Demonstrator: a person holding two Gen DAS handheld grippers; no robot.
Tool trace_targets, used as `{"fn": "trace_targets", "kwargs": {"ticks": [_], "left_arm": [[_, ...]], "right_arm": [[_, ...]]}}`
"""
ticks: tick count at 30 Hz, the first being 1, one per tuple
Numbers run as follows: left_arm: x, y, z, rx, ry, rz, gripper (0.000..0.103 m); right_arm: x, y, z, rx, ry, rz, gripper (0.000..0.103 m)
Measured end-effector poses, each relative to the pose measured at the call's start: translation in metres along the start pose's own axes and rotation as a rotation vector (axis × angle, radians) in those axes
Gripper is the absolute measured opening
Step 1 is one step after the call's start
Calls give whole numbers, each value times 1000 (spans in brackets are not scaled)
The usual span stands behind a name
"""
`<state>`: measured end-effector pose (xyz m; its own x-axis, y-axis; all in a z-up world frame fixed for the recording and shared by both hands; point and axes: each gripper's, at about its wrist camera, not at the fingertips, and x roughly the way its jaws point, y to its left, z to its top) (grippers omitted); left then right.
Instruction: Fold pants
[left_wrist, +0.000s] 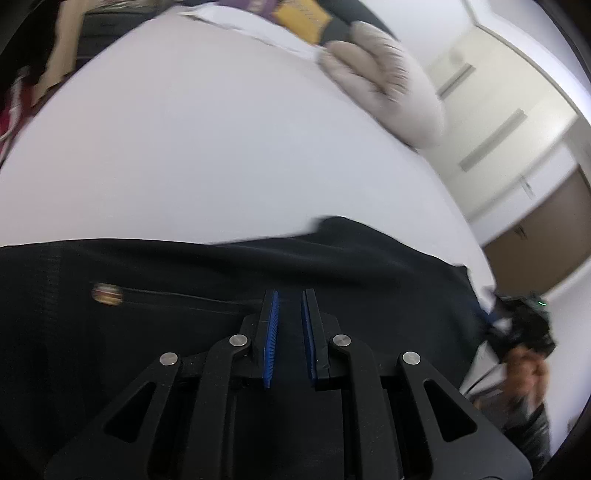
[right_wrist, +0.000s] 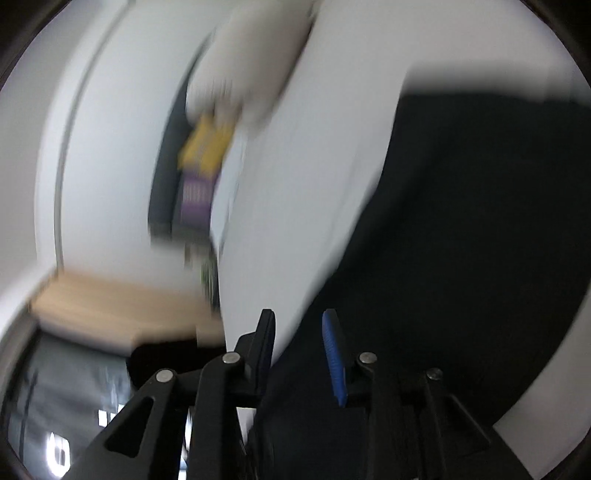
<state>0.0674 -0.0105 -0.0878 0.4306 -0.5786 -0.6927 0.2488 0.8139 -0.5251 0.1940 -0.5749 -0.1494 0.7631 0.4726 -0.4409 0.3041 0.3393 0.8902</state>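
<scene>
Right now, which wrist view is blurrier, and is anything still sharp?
Right wrist view: heavy motion smear; the yellow-purple item and the black pants edge streak, and only the right tool stays crisp. Left wrist view: milder blur; the left tool is sharp, the pants fairly readable, the fluffy cushion soft. Both show strong fisheye bending.

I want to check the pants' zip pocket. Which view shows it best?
The left wrist view: the zip runs across the black pants with its round pull visible. The right wrist view shows only blurred black fabric, no zip.
</scene>
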Motion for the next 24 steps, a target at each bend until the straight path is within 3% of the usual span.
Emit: {"fn": "trace_targets", "kwargs": {"ticks": [2, 3, 4, 6, 7, 9, 11, 15, 17, 18, 19, 21, 24], "left_arm": [[10, -23, -7, 87, 46, 29, 12], [16, -27, -12, 112, 71, 52, 12], [24, -26, -18, 116, 108, 79, 12], [22, -14, -25, 49, 102, 41, 12], [19, -8, -27, 18, 92, 23, 12], [17, -3, -28, 5, 90, 12, 12], [18, -3, -30, 9, 87, 12, 12], [18, -4, -35, 29, 67, 20, 12], [19, -3, -38, 24, 62, 17, 12], [20, -4, -38, 25, 59, 20, 12], [21, -5, -39, 28, 57, 24, 12], [22, -10, -41, 38, 55, 33, 12], [23, -11, -42, 33, 55, 27, 12]], "right_arm": [[35, -5, -20, -4, 88, -35, 31], [48, -11, -25, 21, 83, -58, 26], [53, -18, -26, 50, 70, -52, 4], [38, -44, -14, 126, 14, -14, 0], [22, -51, -8, 131, -28, -7, 0], [-16, -60, 16, 95, -154, -90, 0], [-72, -93, 24, 131, -261, -115, 0], [-148, -106, 37, 191, -447, -219, 0], [-169, -87, 32, 198, -503, -205, 12], [-178, -75, 24, 173, -528, -200, 41], [-181, -69, 19, 153, -536, -196, 60], [-175, -57, 9, 111, -505, -170, 61], [-162, -74, 25, 176, -461, -147, 61]]}}
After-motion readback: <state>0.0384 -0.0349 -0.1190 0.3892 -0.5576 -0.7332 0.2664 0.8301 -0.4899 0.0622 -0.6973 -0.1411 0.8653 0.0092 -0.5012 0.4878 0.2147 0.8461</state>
